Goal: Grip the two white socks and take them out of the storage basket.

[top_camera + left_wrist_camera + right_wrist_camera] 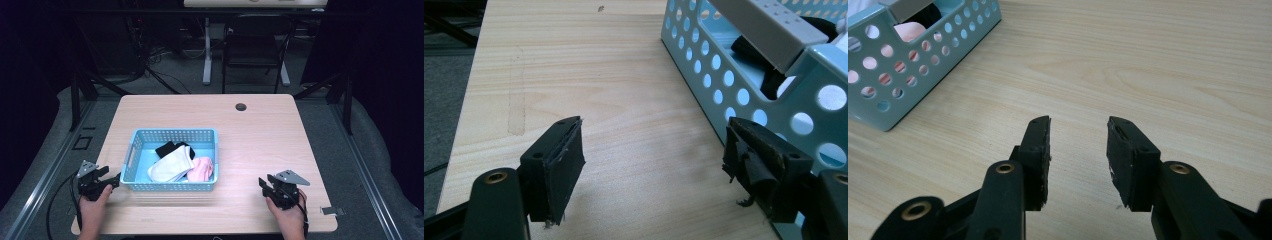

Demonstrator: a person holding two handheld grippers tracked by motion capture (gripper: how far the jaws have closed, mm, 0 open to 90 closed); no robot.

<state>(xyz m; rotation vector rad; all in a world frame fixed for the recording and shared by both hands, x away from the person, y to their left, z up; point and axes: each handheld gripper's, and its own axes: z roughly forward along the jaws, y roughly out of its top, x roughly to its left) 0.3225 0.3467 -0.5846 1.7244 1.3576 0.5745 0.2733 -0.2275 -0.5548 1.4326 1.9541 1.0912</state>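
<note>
A light blue perforated basket (137, 136) sits on the wooden table, left of centre. Inside lie a white sock (172, 165), a pink sock (201, 169) and a black sock (169, 148). My left gripper (111, 178) is at the basket's near left corner, open wide, with bare table between its jaws; in the left gripper view (651, 155) the basket wall (744, 95) stands just beyond the right jaw. My right gripper (264, 185) hovers over bare wood near the front right, open and holding nothing (1079, 126); the basket corner (893, 75) is at its far left.
A round cable hole (241, 106) is near the table's far edge. Beyond the table stand a black folding chair (255, 47) and a white desk leg (207, 47). Bare wood stretches right of the basket.
</note>
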